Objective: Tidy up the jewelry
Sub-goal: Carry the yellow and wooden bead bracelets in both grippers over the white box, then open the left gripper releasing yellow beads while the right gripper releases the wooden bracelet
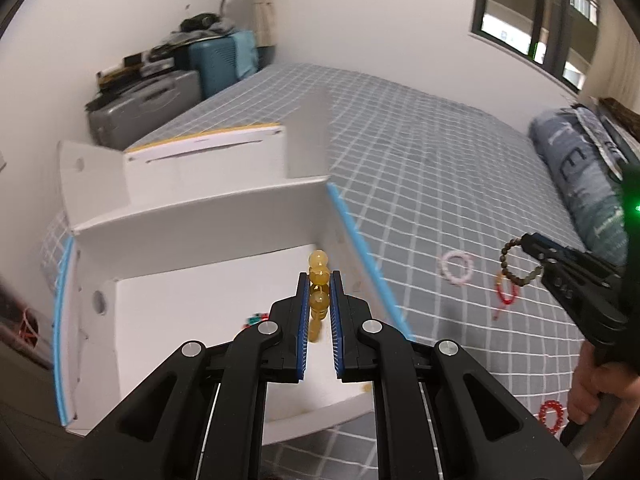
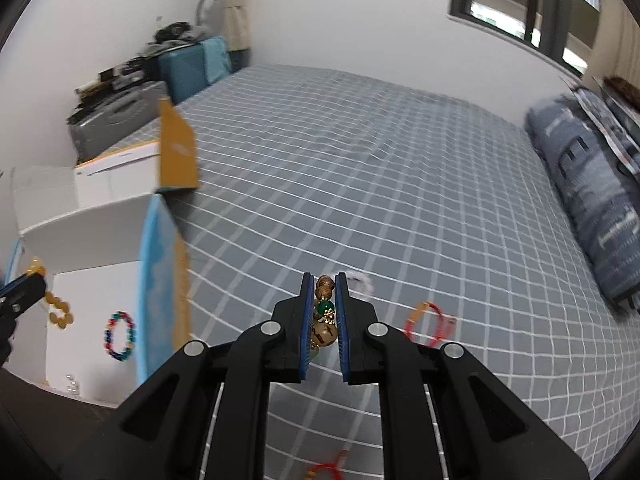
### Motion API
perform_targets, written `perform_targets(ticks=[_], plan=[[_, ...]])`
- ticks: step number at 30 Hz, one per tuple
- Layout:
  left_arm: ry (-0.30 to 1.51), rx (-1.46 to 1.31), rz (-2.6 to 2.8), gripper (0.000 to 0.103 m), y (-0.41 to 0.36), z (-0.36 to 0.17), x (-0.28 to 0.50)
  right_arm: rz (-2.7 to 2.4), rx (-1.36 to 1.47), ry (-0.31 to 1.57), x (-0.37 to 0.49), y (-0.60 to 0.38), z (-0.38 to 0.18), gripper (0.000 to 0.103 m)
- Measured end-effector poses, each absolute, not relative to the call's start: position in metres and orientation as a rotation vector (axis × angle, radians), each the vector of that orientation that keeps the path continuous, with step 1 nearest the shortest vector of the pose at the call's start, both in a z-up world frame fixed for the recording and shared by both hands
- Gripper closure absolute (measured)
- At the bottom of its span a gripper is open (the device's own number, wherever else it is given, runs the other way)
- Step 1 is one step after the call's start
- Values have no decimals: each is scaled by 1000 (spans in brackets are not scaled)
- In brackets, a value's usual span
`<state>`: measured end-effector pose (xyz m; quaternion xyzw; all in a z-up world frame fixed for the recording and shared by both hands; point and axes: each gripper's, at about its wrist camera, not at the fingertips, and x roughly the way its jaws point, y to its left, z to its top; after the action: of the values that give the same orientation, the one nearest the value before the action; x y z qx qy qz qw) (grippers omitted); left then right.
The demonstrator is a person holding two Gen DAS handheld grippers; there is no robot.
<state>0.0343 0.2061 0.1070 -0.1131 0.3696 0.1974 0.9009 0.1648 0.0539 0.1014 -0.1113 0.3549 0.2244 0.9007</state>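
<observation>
Where grey checked bedspread (image 2: 360, 160) meets white wall (image 1: 380, 20) — suitcases (image 1: 144, 108) stacked.

Your bed (image 2: 360, 160) wears a grey sheet with a white grid. On it sit an open white box (image 1: 192, 216), a pink bracelet (image 1: 457, 267), a red string bracelet (image 1: 506, 291), a red bead bracelet (image 1: 552, 416) and a folded blue quilt (image 2: 588, 208).
</observation>
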Motion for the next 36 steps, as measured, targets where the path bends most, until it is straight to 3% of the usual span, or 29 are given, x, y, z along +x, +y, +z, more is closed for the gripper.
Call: perform_targets(ticks=[12,36], plan=[[760,-274,543,94,267,105,-12,641,-263,692,121,141,110,93],[932,-350,606,94,340,37,-23,744,-456,860,103,254,32,93]])
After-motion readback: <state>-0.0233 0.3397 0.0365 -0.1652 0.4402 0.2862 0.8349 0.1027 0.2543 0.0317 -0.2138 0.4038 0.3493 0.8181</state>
